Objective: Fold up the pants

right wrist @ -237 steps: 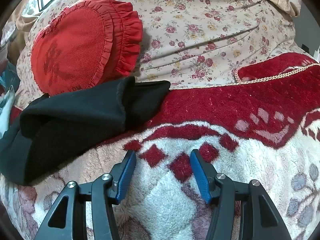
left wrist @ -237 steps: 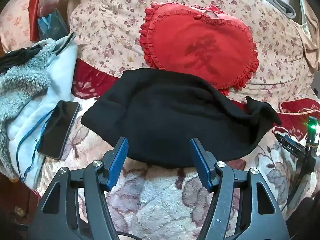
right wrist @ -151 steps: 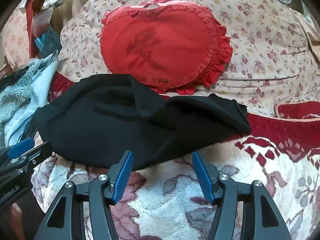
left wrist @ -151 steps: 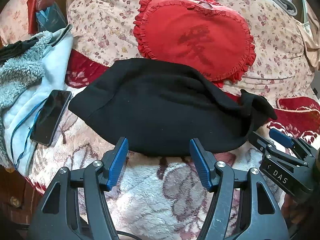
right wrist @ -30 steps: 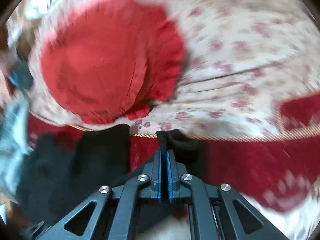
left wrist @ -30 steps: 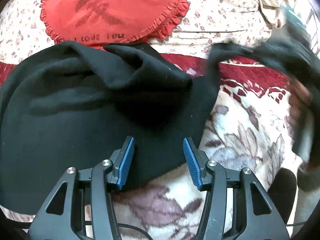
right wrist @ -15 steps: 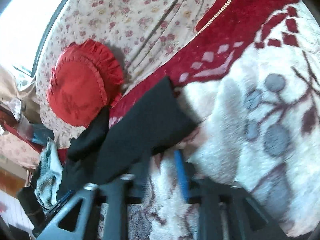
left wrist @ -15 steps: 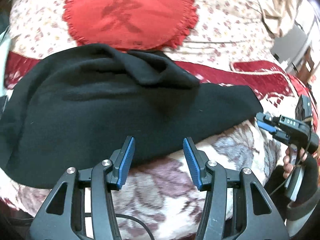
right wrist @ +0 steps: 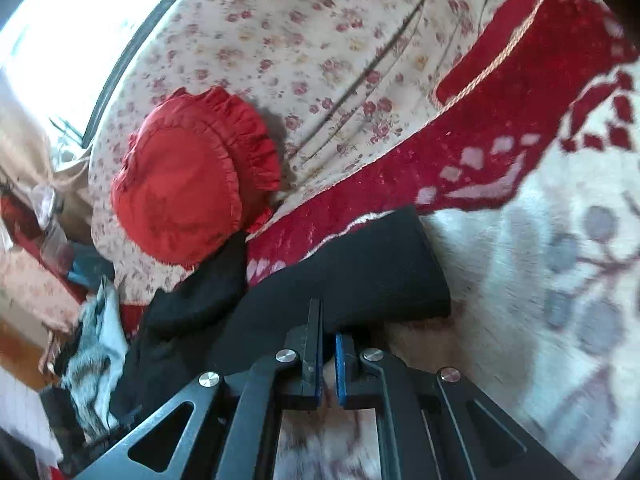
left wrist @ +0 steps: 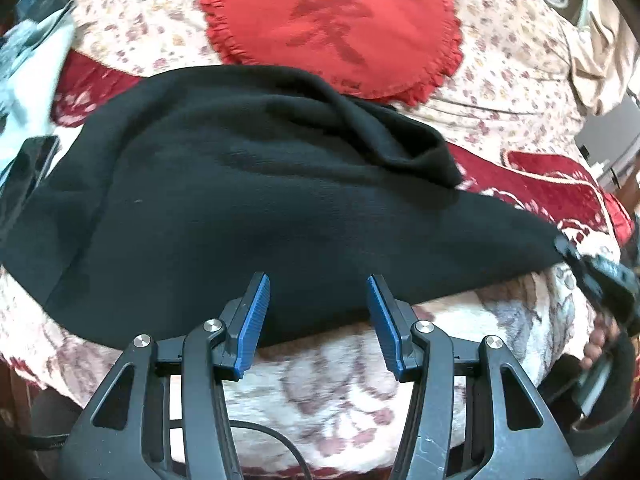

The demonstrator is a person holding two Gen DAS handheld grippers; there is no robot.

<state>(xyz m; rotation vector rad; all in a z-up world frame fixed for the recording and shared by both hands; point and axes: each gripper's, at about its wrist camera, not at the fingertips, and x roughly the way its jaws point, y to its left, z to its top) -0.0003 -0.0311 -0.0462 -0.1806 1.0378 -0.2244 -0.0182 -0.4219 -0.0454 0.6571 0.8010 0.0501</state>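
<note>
The right gripper (right wrist: 328,344) is pinched closed on the black pants' (left wrist: 248,184) hem at lower centre, while the left gripper (left wrist: 318,322) hovers half-open and empty over their near edge.

pants (left wrist: 248,184): on blanket (left wrist: 332,392), spread across
heart cushion (left wrist: 332,20): behind pants, on floral quilt (left wrist: 512,68)
phone (left wrist: 28,164): left of pants

The left gripper (left wrist: 318,316) tilts downward with its jaws held apart, the blue pads facing each other across a clear gap and gripping nothing. The right gripper (right wrist: 327,354) is rolled to one side, its jaws drawn together to a narrow slit, clamped on the hem of the black pants (right wrist: 360,276). In the left wrist view, fingers (left wrist: 596,348) of the person's right hand wrap its handle.
</note>
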